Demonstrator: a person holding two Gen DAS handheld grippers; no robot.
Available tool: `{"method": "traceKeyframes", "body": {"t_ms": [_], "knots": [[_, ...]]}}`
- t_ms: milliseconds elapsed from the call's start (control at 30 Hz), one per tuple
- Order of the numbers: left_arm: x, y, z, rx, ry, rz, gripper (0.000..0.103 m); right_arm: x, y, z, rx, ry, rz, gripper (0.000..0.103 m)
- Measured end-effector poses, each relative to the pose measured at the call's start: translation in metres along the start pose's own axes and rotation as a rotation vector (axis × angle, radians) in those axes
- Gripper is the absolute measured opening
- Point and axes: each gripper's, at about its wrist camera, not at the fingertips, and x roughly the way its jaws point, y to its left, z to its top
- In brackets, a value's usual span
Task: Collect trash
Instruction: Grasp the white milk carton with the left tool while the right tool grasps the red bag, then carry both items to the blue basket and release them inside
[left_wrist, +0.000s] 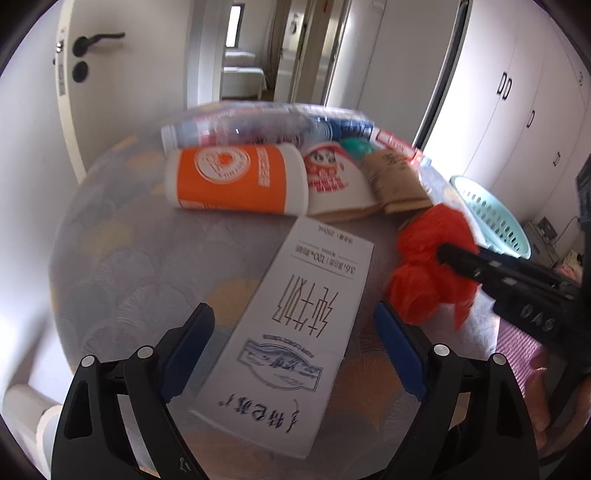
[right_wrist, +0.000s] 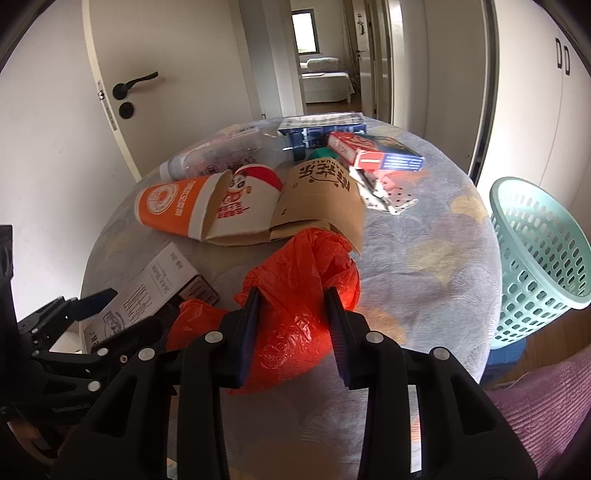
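two tools are at work on a round worktop (right_wrist: 424, 266) covered in a grey cloth with fan patterns, and the step in hand is the pick-up of two pieces of trash at once.

on the left, the left tool (left_wrist: 293, 347) hangs with its blue-padded jaws apart, straddling a flat white cardboard carton with black printed characters (left_wrist: 291, 325). the pads do not seem to press on it yet. the carton lies flat near the worktop's near-left edge, its long axis running from the tool's mouth away and slightly to the right, toward the row of cups. the jaws cross that axis, so they would close on the narrow width; the next move, as i judge it, is to shut until the pads bite the two long sides, then lift.

to the right, the right tool (right_wrist: 293, 317) has its jaws drawn in on a crumpled orange plastic bag (right_wrist: 295, 295), and the pads appear to pinch the film. the bag sits near the worktop's front middle, just before a brown paper sleeve (right_wrist: 321, 199); it is a shapeless wad with no clear axis.

further right, off the worktop, stands a mint-green perforated plastic basket (right_wrist: 535, 251), the likely place for both. thin film may slip.
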Motion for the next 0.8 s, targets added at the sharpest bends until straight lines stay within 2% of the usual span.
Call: {"method": "traceKeyframes", "body": {"t_ms": [67, 100, 133, 300, 500, 800], "knots": [[0.006, -0.001, 0.0, 0.001, 0.027, 0.004, 0.072, -0.002, -0.005, 0.0, 0.006, -0.005, -0.005, 0.031], [0.011, -0.001, -0.001, 0.0, 0.043, 0.004, 0.06, -0.003, -0.006, 0.0, 0.006, -0.01, -0.008, 0.031], [0.013, -0.001, -0.001, -0.003, 0.051, 0.001, 0.056, -0.004, -0.008, 0.001, 0.007, -0.013, -0.008, 0.03], [0.008, -0.006, -0.002, -0.005, 0.021, 0.009, 0.055, -0.015, -0.011, 0.003, 0.01, -0.034, 0.002, 0.029], [-0.029, -0.019, 0.012, 0.01, -0.094, -0.035, 0.055, -0.036, -0.013, 0.012, 0.009, -0.102, -0.005, 0.029], [-0.039, -0.072, 0.052, 0.092, -0.182, -0.116, 0.055, -0.071, -0.061, 0.032, 0.101, -0.206, -0.065, 0.029]]}}
